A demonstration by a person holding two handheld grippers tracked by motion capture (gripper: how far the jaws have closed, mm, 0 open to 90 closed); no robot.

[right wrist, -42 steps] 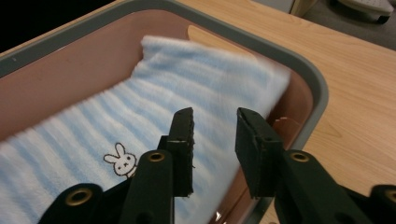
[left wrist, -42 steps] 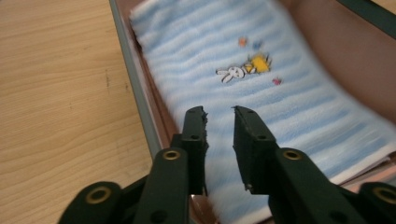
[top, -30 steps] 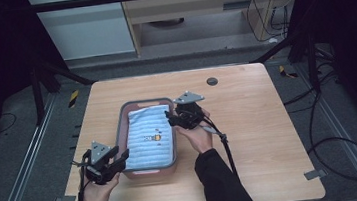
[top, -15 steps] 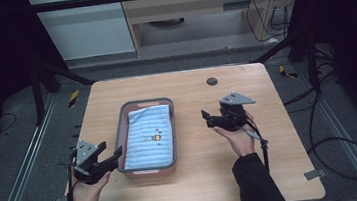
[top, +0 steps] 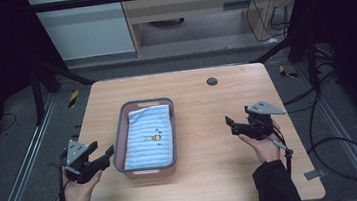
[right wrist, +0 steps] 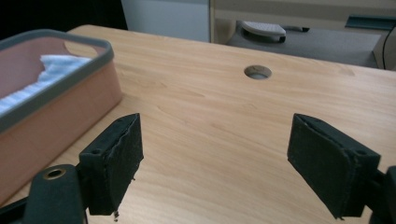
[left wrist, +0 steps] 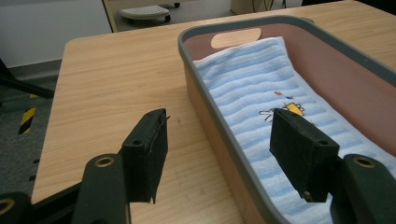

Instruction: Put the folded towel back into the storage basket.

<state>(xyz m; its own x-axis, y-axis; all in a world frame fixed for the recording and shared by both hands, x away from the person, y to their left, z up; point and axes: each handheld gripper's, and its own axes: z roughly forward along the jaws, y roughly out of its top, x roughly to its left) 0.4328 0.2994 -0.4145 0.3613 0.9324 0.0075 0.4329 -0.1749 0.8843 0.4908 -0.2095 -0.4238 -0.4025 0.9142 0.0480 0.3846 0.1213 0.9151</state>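
From the high view we counted one table, one grey-rimmed pink bin near its middle, one folded blue striped towel lying inside the bin, one round cable hole toward the far edge, and two hand-held grippers. Our left gripper hung at the bin's left side, just beside its rim, and our right gripper sat well apart from the bin over bare wood on the right; nothing stood between either gripper and the bin. In the left gripper view we saw the bin's near wall running up between the two wide-set jaws, one jaw over the table and the other over the towel with its small yellow print; the jaws had just been opening and pressed on nothing. In the right gripper view the jaws had also just been opening, spread wide over empty tabletop, with the bin at the left and the hole ahead.
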